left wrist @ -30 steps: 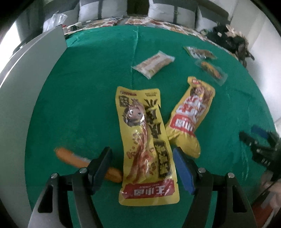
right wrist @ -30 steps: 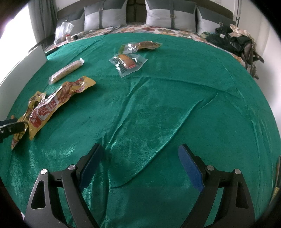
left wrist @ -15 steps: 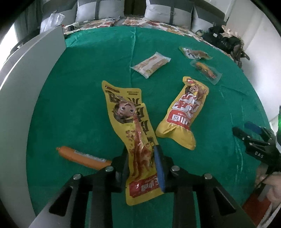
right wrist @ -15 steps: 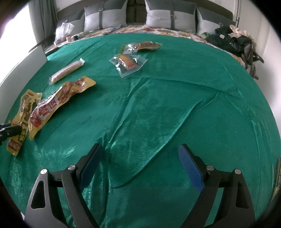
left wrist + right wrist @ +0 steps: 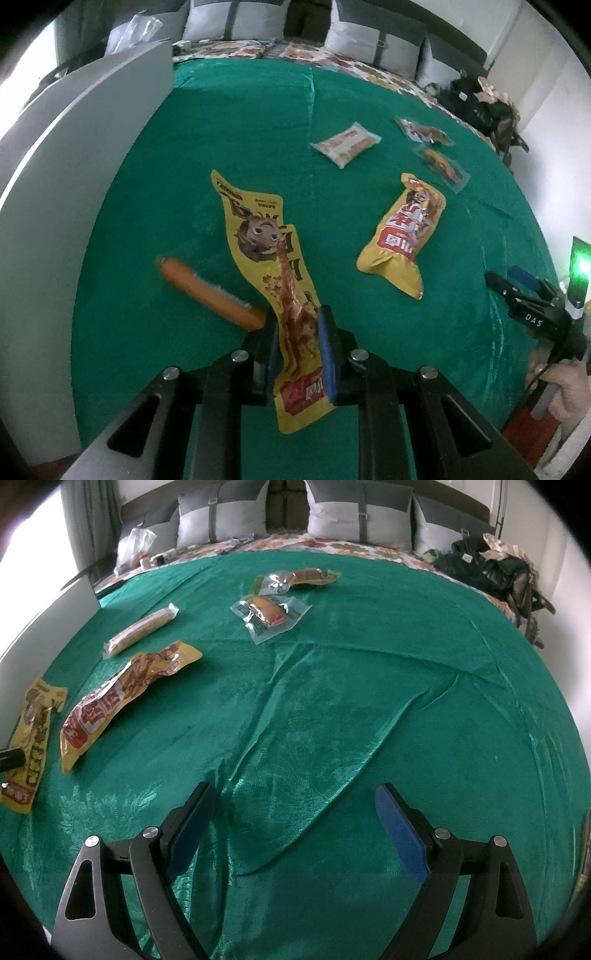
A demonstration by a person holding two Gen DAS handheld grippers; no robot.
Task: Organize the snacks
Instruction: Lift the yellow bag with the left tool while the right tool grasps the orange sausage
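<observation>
A long yellow snack packet (image 5: 266,240) with a cartoon face is pinched near its lower end by my left gripper (image 5: 297,314). The jaws are closing, and both blue pads press on it. Its far end trails down toward the green cloth (image 5: 229,129). The right wrist view shows the same packet (image 5: 35,720) at the far left. An orange sausage (image 5: 210,291) lies just left of the left gripper. My right gripper (image 5: 295,790) hangs open over bare cloth with nothing between its fingers. It also shows at the right edge of the left wrist view (image 5: 517,280), held by a hand.
A yellow-and-red packet (image 5: 402,236) lies to the right. Farther back are a pale wrapped bar (image 5: 347,144) and two clear vacuum packs (image 5: 443,166) (image 5: 424,131). A grey-white panel (image 5: 74,147) borders the left side. Pillows and dark bags (image 5: 495,572) sit at the back.
My left gripper has gone from wide open to shut on the long yellow packet and moved up and back with it. The packet's near end is raised. The right gripper has stayed still.
</observation>
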